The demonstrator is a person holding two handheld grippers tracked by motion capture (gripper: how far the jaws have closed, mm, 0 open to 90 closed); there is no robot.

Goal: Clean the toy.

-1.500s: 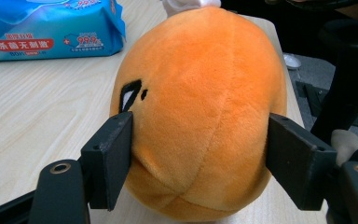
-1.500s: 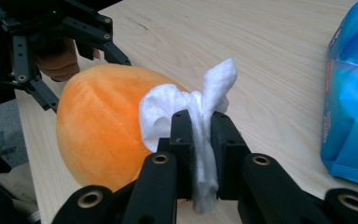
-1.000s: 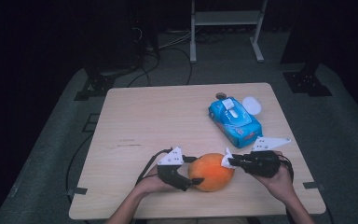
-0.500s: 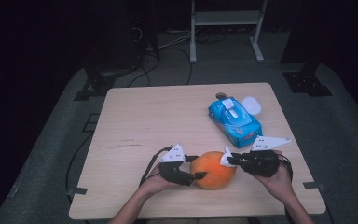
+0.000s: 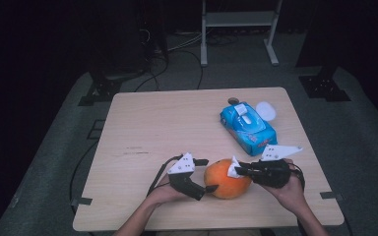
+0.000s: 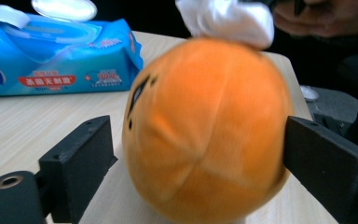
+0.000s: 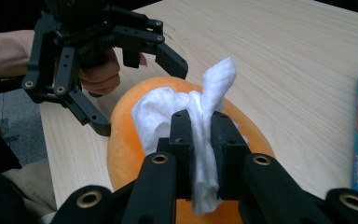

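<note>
At the table's near edge, the left gripper (image 5: 210,175) has just let go of the orange ball (image 5: 227,178).
Its jaws stand spread beside it; the right gripper (image 5: 236,170), clenched on a white wipe (image 7: 200,140), can rub it unsteadied.

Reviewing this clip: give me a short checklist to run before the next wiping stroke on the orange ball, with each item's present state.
1. White wipe clamped in the right gripper: ok.
2. Wipe touching the orange ball: ok, it rests on top.
3. Left gripper steadying the ball: not ok; its jaws have just been opening, with a gap beside the left jaw.
4. Ball resting on the table: ok.
5. Pack of wipes clear of the work: ok, apart behind the ball.
6. Pack lid closed: not ok, flipped open.
</note>
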